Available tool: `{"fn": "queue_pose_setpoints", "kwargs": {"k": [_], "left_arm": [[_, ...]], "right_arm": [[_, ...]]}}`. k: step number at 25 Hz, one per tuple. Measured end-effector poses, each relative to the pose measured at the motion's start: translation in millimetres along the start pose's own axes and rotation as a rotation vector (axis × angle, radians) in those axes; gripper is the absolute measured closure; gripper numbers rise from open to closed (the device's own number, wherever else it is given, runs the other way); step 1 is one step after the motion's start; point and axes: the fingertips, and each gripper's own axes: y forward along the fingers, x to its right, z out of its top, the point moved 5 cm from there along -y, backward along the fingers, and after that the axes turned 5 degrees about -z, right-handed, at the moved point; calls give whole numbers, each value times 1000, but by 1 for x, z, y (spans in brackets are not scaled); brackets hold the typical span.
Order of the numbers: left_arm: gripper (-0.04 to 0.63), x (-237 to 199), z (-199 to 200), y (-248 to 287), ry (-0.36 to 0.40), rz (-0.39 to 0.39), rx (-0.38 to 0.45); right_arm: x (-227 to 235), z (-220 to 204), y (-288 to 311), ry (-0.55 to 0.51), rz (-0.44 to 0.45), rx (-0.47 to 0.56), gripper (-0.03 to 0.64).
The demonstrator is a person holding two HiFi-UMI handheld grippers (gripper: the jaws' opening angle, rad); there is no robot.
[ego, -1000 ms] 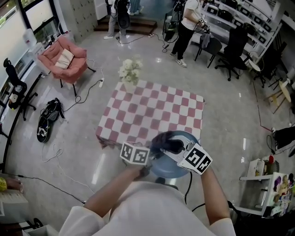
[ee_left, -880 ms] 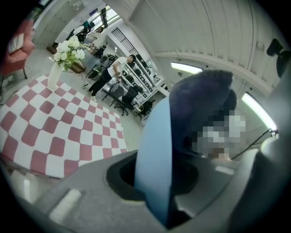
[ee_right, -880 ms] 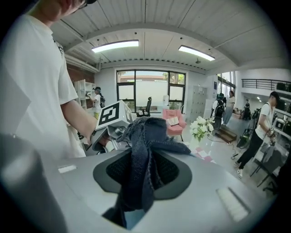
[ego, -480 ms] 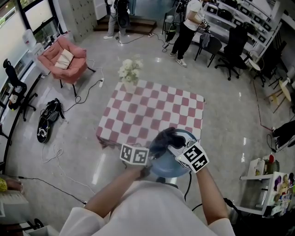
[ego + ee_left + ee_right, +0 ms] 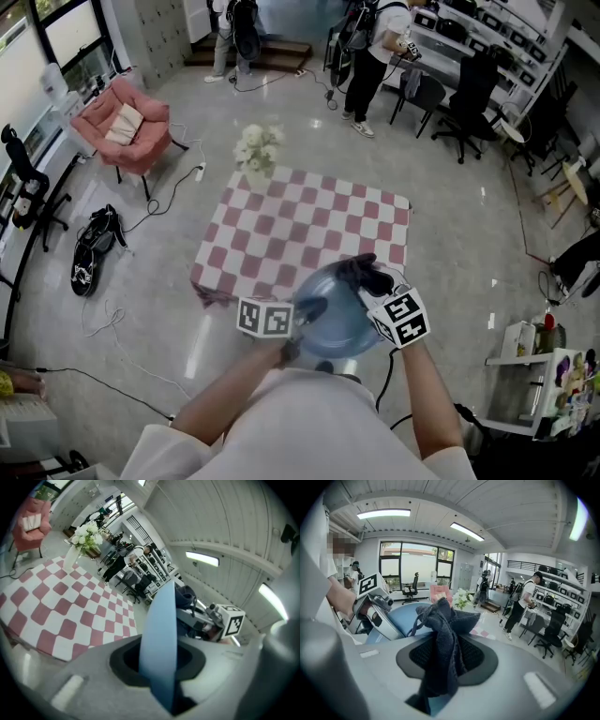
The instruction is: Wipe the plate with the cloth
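In the head view a pale blue plate (image 5: 336, 314) is held in the air just in front of the checked table's near edge. My left gripper (image 5: 302, 323) is shut on the plate's left rim; in the left gripper view the plate (image 5: 159, 644) stands edge-on between the jaws. My right gripper (image 5: 367, 289) is shut on a dark blue cloth (image 5: 363, 274), which sits at the plate's upper right rim. The right gripper view shows the cloth (image 5: 443, 639) bunched in the jaws, with the plate (image 5: 401, 618) just behind it.
A square table with a pink-and-white checked cover (image 5: 305, 230) stands ahead, with a vase of white flowers (image 5: 258, 150) at its far left corner. A pink armchair (image 5: 122, 122) stands to the far left. People stand at the back near office chairs (image 5: 473, 94).
The cloth in my right gripper has slid from the plate's middle to its upper right rim. The plate has tilted up and shows more of its face.
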Motion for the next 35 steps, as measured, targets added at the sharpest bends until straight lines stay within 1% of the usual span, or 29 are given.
{"fn": "queue_pose_setpoints", "kwargs": {"k": [6, 14, 19, 26, 33, 35], "left_arm": [[523, -11, 5, -6, -12, 32, 58], [523, -19, 6, -9, -47, 66, 127], [523, -22, 7, -9, -47, 85, 141], [523, -29, 14, -18, -59, 114, 203], [523, -36, 24, -25, -54, 133, 244], [522, -38, 27, -27, -49, 137, 253]], "right_arm": [[14, -19, -3, -12, -59, -49, 499], [23, -38, -9, 31, -78, -62, 499], [26, -46, -10, 53, -77, -70, 499], [21, -60, -9, 93, -56, -84, 499], [16, -73, -11, 127, -35, -97, 499], [13, -76, -13, 135, -15, -102, 500]]}}
